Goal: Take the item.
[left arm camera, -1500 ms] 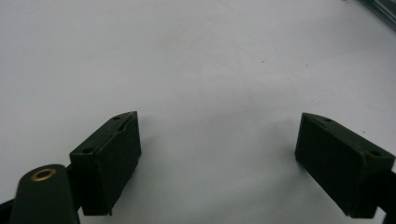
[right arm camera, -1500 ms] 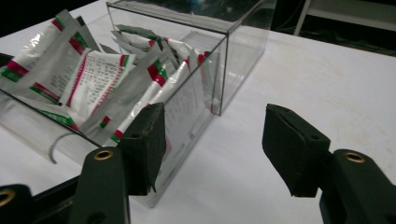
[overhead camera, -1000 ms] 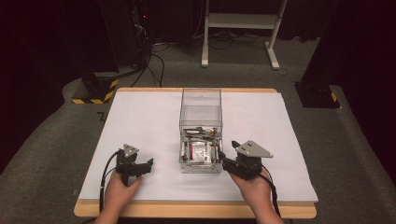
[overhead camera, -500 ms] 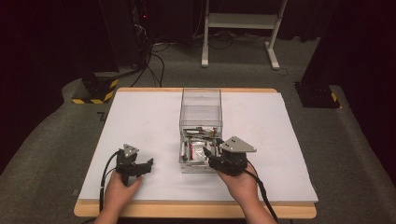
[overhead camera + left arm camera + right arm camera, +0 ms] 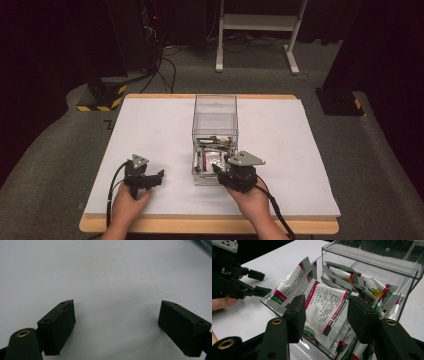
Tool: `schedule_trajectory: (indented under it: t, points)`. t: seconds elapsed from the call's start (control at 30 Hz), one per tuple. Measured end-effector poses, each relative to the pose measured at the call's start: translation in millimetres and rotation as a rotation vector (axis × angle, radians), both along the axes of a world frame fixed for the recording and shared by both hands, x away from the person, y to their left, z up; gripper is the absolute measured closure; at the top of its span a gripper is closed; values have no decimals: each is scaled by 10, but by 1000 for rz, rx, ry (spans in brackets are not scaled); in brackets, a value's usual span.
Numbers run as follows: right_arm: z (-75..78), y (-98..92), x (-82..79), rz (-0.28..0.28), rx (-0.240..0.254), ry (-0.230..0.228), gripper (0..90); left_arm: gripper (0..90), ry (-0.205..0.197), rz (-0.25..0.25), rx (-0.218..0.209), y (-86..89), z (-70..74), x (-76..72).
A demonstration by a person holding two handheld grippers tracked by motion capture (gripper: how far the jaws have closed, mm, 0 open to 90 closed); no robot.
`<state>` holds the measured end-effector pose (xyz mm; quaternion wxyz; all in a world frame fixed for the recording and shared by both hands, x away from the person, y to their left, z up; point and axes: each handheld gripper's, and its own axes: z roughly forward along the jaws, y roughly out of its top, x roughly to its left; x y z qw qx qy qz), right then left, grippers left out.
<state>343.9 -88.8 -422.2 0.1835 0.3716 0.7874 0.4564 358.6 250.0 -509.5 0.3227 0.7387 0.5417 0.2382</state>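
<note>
Where cables trail, white tabletop [image 5: 150, 130].

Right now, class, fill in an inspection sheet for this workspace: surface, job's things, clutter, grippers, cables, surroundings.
Surface: white table with a wooden edge.
Job's things: clear plastic box holding printed sachets, several standing on edge.
Clutter: nothing seen.
Grippers: left gripper rests on the bare table, jaws wide apart. Right gripper is at the box's near end, jaws just been closing, either side of a sachet, not yet pressing it.
Cables: one trails from each gripper; more lie on the floor.
Surroundings: grey carpet, white frame legs, dark stands.
</note>
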Motion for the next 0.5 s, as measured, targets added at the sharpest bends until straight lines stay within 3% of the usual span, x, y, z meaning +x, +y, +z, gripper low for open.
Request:
schedule_trajectory:
  t: [0.17, 0.5]
  points:
    - [-20, -14, 7, -43, 6, 31, 519, 144, 0, 0, 0, 0, 0, 0]
    - [-81, -7, 31, -65, 26, 93, 484, 144, 0, 0, 0, 0, 0, 0]
